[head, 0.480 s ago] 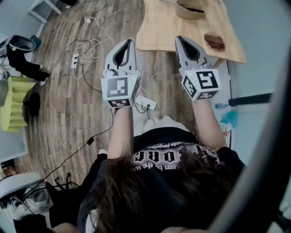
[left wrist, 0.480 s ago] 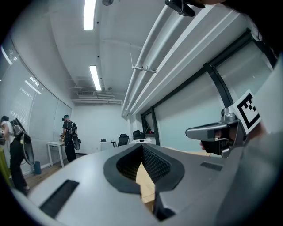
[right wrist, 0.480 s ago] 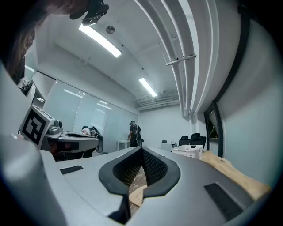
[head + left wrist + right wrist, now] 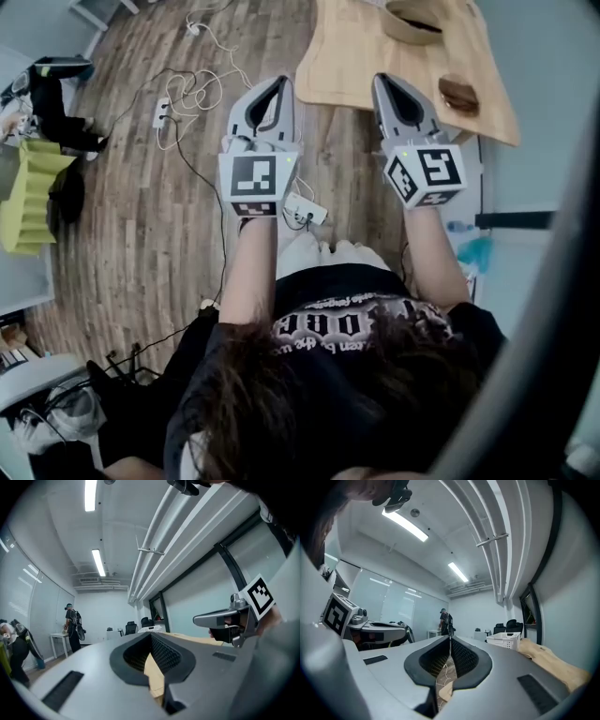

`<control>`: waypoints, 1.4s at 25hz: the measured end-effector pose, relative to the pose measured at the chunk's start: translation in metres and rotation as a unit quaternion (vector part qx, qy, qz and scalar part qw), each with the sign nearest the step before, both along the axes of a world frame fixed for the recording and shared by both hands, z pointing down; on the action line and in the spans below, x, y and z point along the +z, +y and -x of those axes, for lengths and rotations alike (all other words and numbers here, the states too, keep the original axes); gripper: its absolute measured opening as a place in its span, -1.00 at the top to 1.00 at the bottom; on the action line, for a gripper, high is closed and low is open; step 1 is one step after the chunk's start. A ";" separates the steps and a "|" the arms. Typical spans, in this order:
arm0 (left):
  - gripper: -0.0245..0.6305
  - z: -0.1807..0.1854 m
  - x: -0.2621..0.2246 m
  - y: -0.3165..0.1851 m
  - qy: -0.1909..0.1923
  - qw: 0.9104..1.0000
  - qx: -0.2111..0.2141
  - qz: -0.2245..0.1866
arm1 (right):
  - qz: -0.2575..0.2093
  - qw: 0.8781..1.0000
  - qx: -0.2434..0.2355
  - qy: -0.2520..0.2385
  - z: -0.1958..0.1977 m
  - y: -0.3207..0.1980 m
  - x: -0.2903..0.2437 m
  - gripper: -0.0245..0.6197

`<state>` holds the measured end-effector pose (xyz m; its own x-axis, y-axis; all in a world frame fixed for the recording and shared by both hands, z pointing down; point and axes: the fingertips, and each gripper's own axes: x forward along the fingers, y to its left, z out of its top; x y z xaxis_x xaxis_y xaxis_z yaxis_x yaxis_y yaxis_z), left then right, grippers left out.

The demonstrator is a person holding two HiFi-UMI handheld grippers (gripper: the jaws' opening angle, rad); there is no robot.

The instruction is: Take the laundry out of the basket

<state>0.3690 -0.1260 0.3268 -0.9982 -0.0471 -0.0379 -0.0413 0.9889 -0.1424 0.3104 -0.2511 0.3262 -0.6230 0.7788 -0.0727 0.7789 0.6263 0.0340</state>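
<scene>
As right tool [image 4: 450, 638] sits shut, basket [image 4: 505, 641] well apart

A light wooden table [image 4: 347, 56] stands at the far side of the plank floor [image 4: 141, 244], with a bowl [image 4: 412, 19] and a brown object [image 4: 459, 94] on it. White cables [image 4: 197, 94] and a power strip [image 4: 162, 112] lie at the far left. Far in the room a person [image 4: 72, 625] stands beside a white desk [image 4: 57, 635].

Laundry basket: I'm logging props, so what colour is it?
White; the basket shows best in the right gripper view.
</scene>
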 end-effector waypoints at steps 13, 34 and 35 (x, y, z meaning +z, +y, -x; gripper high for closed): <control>0.93 0.045 0.008 0.085 0.002 0.999 0.026 -0.018 | 0.010 1.000 0.028 0.004 0.042 0.072 0.000 0.83; 0.93 0.104 0.005 0.237 0.000 0.994 0.105 -0.024 | -0.005 0.995 0.098 -0.007 0.093 0.218 -0.014 0.83; 0.93 0.107 0.004 0.237 -0.001 0.994 0.109 -0.023 | -0.004 0.995 0.100 -0.006 0.095 0.219 -0.013 0.83</control>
<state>0.2623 0.1113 0.3309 -0.9645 -0.2597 -0.0474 -0.2543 0.9623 -0.0970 0.2154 -0.0319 0.3130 -0.7649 0.6398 -0.0745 0.6381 0.7684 0.0480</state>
